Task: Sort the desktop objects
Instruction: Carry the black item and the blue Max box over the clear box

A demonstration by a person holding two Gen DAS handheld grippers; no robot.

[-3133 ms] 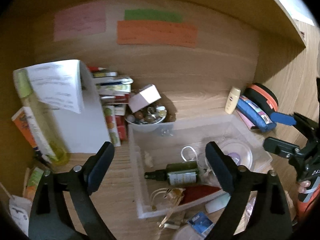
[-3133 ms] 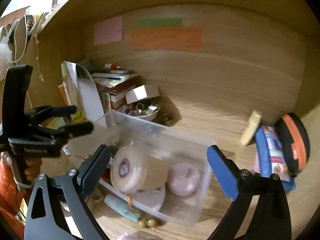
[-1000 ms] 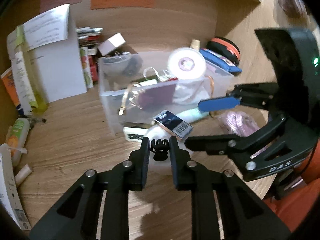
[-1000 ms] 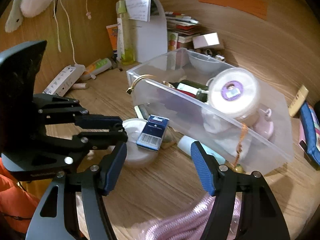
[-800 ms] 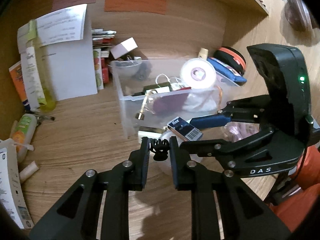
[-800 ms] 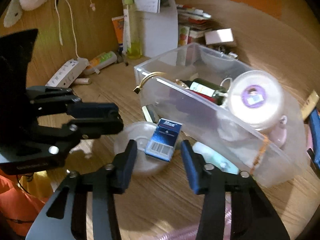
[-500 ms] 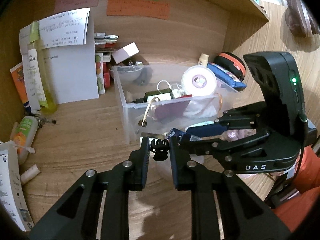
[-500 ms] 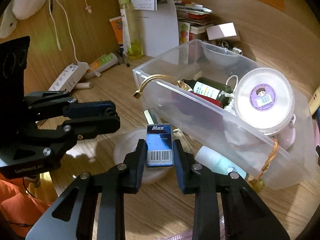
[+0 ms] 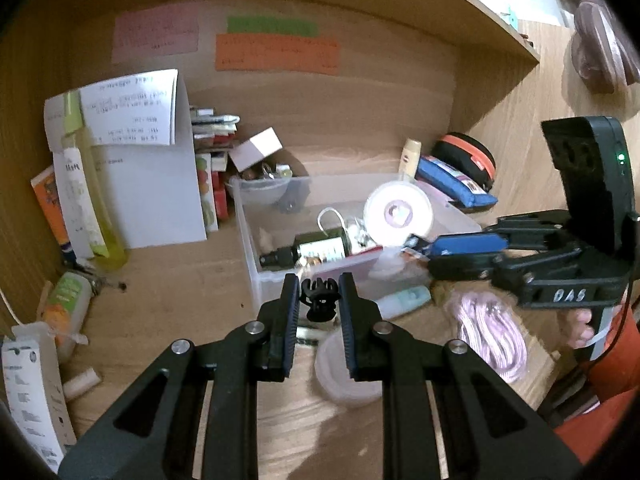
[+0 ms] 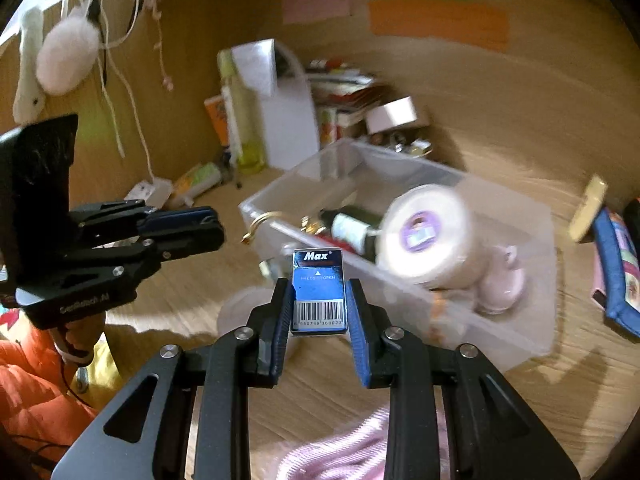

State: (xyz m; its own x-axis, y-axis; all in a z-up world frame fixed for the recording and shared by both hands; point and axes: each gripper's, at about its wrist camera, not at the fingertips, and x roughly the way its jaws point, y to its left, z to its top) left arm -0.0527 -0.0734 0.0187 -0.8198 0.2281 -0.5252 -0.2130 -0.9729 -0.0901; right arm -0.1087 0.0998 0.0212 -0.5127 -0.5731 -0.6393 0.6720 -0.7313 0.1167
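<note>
Wood-grain counter (image 9: 168,280) set in a wooden alcove, back wall bearing pink, green and orange paper notes (image 9: 276,52). Landmark: clear rectangular plastic storage bin (image 9: 256,264), standing near the middle of the counter. Inside the bin: dark green glass spray bottle with a white label (image 9: 308,250), lying on its side; round white lidded tub with a purple sticker (image 9: 398,214), tipped toward the camera at the bin's right end. Left of the bin: white folded paper card (image 9: 148,168) standing upright, tall yellow-green bottle (image 9: 90,200) beside it. Behind the bin: small bowl of trinkets (image 9: 264,184) with a white box above it. Right of the bin: blue zip pouch (image 9: 452,184) and black-and-orange round case (image 9: 466,156). In front of the bin: pale green tube (image 9: 404,300), coiled pink rope (image 9: 488,328), translucent round lid (image 9: 344,372) flat on the counter. Left gripper (image 9: 319,300): fingers clenched on a small black claw hair clip (image 9: 319,298), held clear of the counter just before the bin's near wall. Right gripper (image 10: 318,300): fingers clamped on a small blue Max-branded box with a barcode (image 10: 318,292), upright, lifted off the counter in front of the bin; right-wrist view blurred.
</note>
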